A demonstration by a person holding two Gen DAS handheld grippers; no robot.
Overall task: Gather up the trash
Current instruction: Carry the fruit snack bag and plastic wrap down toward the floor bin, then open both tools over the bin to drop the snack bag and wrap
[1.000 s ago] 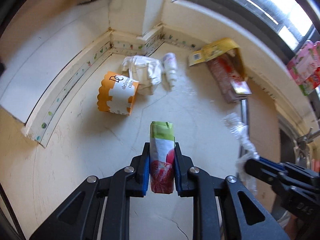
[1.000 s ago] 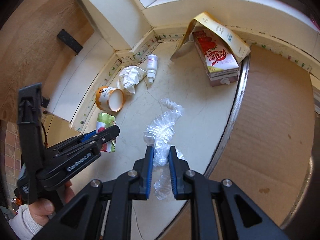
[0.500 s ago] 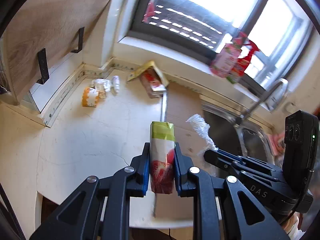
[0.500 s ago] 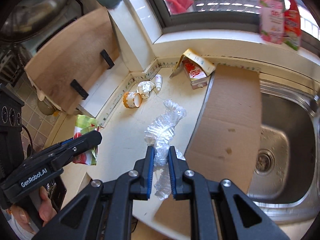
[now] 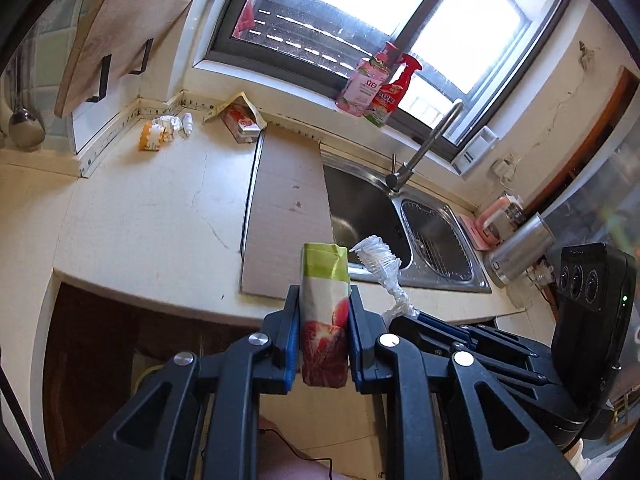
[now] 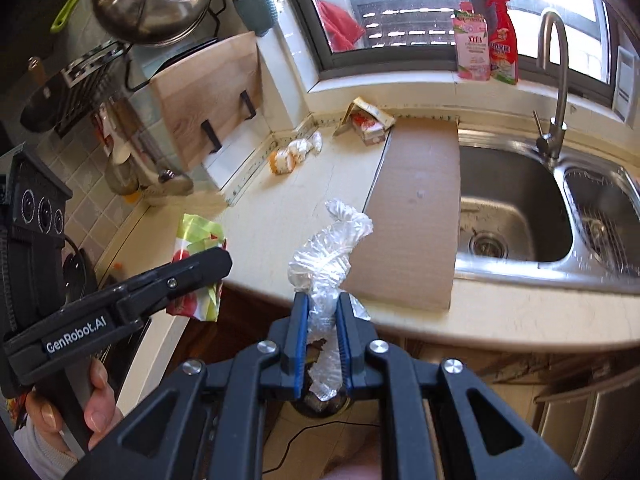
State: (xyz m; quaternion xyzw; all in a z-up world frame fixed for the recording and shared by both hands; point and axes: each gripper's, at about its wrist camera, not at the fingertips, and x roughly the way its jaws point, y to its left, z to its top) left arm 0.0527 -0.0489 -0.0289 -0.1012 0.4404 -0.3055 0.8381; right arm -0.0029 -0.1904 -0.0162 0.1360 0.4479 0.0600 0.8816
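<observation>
My left gripper (image 5: 323, 308) is shut on a green and red juice carton (image 5: 324, 304), held in the air in front of the counter edge; the carton also shows in the right wrist view (image 6: 198, 264). My right gripper (image 6: 323, 312) is shut on a crumpled clear plastic wrap (image 6: 326, 252), which also shows in the left wrist view (image 5: 384, 276). More trash lies in the far counter corner: an orange paper cup (image 5: 151, 137), a crumpled white tissue (image 5: 168, 123), a small white bottle (image 5: 187, 121) and an open red and yellow box (image 5: 240, 120).
A cardboard sheet (image 5: 286, 208) lies on the counter (image 5: 140, 216) beside the steel sink (image 6: 516, 216) with its tap (image 6: 554, 76). A wooden cutting board (image 6: 208, 92) leans at the left wall. Spray bottles (image 6: 486, 48) stand on the windowsill. A dark bin opening shows below my right gripper (image 6: 320, 404).
Both grippers have pulled back and away from the counter with their loads, so the corner trash looks much smaller and the counter's front edge and cabinet now show.
</observation>
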